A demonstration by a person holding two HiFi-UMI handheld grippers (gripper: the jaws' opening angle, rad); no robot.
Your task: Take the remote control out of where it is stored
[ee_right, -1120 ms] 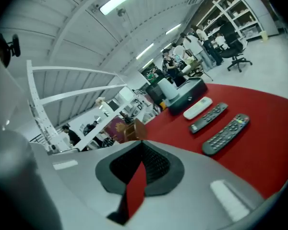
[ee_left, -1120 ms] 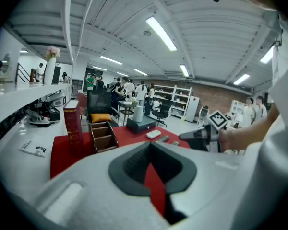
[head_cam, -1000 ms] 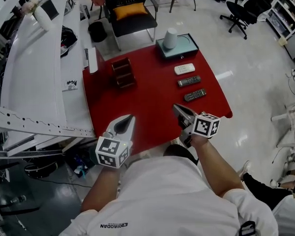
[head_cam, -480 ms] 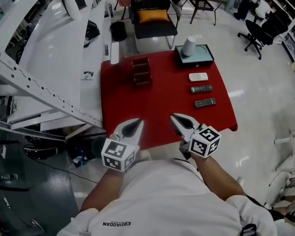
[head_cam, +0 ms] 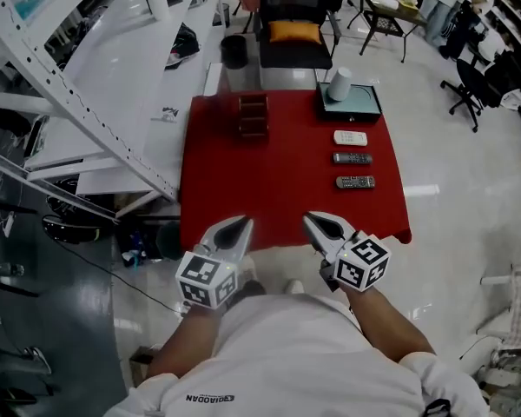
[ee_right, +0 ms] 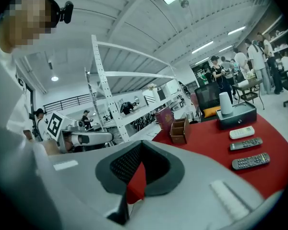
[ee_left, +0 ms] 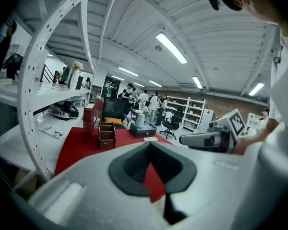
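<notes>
**A:** Starting with the head view, where is the remote sitting?

**B:** Three are lying flat on the red table point(head_cam: 269, 189), in a column on its right side: a white remote point(head_cam: 350, 137), a dark remote point(head_cam: 352, 158) just beside it, and a second dark remote point(head_cam: 354, 182) nearest us. The wooden holder point(head_cam: 253, 115) is standing near the far edge, and I cannot tell what its pockets are holding.

**A:** And the tongs?

**B:** The left gripper point(head_cam: 241, 223) and right gripper point(head_cam: 312, 219) are hovering over the near edge. Both are pinched together and carrying nothing, well apart from every remote.

**A:** What is the left gripper view showing?

**B:** Its tips are meeting, with only red cloth showing through the hollow behind them. The holder is standing far ahead.

**A:** And the right gripper view?

**B:** Its jaws are closed and empty too, and the three remotes are lying off to the right.

**A:** Which step are we watching?

**B:** This fits either remotes lying out of storage with the hands clear of them, or one waiting unseen in the holder. Either way, I am judging that doing it well means holding both tips above the cloth so nothing gets nudged.

**A:** Is anything standing in the way?

**B:** The white cylinder point(head_cam: 339, 83) on the teal box point(head_cam: 363, 104) is crowding the far corner. The white rack point(head_cam: 113, 137) is hemming in the left side.
</notes>
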